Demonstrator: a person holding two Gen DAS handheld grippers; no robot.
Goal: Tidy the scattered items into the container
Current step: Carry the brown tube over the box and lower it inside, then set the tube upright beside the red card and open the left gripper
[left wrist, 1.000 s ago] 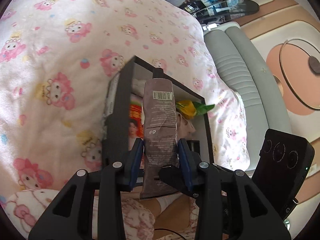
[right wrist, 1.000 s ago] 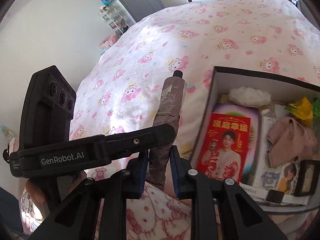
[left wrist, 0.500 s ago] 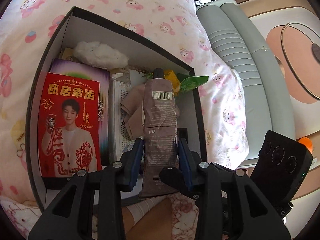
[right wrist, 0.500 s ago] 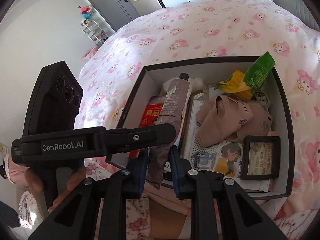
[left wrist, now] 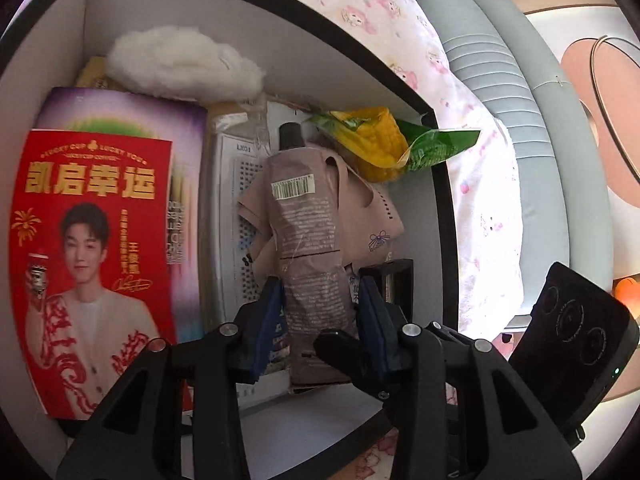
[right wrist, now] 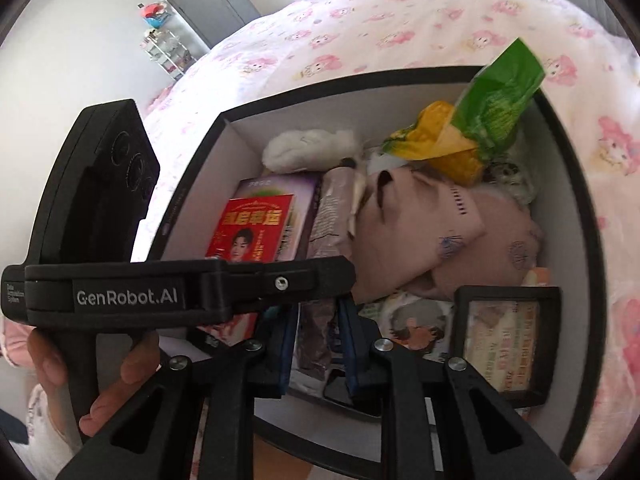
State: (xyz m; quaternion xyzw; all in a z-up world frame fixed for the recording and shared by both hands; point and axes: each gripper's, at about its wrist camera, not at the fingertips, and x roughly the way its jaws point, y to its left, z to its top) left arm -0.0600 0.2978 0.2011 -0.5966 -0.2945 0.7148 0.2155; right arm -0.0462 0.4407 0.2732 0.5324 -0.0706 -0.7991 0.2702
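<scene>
A crumpled brown tube (left wrist: pixel 308 236) with a black cap and barcode is held inside the black box (left wrist: pixel 444 208), over the pink cloth items (left wrist: pixel 372 216). My left gripper (left wrist: pixel 320 320) is shut on the tube's lower end. My right gripper (right wrist: pixel 316 344) is also shut on the same tube (right wrist: pixel 328 216), just inside the box's (right wrist: pixel 192 160) near wall. The left gripper's body crosses the right wrist view in front.
The box holds a red poster card (left wrist: pixel 92 248), white fluff (left wrist: pixel 184 60), a yellow-green snack bag (right wrist: pixel 480 128), a white perforated box (left wrist: pixel 236 208) and a small framed card (right wrist: pixel 504 344). Pink patterned bedding (right wrist: pixel 400 20) surrounds it; a grey headboard (left wrist: pixel 512 92) lies right.
Both grippers carried the tube from over the bedding beside the box into the box and lowered it toward the contents. Both stay shut on it.
</scene>
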